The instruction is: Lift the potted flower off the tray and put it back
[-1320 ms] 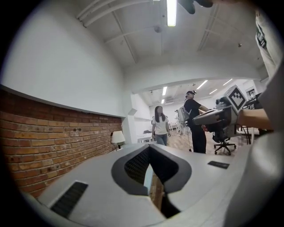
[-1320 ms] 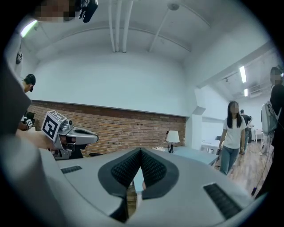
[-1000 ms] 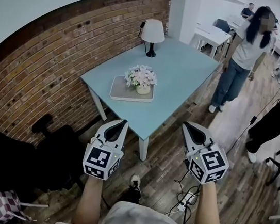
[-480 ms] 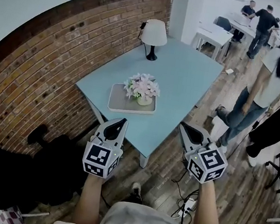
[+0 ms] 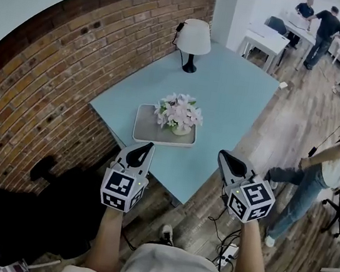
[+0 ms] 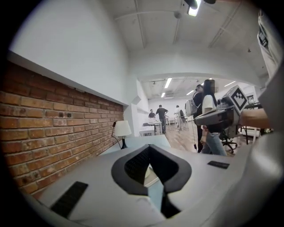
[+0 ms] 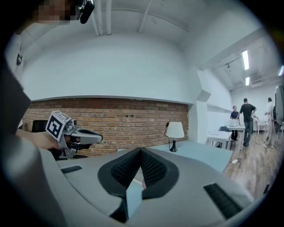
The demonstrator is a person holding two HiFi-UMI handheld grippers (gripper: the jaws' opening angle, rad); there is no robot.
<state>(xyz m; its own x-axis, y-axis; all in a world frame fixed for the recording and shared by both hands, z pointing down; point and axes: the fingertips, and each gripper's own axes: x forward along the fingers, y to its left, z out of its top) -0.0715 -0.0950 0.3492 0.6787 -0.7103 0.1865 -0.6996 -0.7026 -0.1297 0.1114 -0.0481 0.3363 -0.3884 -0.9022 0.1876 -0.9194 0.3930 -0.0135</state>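
Your left gripper (image 5: 145,150) and right gripper (image 5: 226,159): jaws pressed together on both, nothing between them, held by the near edge of the blue desk (image 5: 238,104). Beyond them the potted flower (image 5: 178,113) stands on the grey tray (image 5: 148,134). Farther back is a white table lamp (image 5: 193,39), beside the brick wall (image 5: 54,64).
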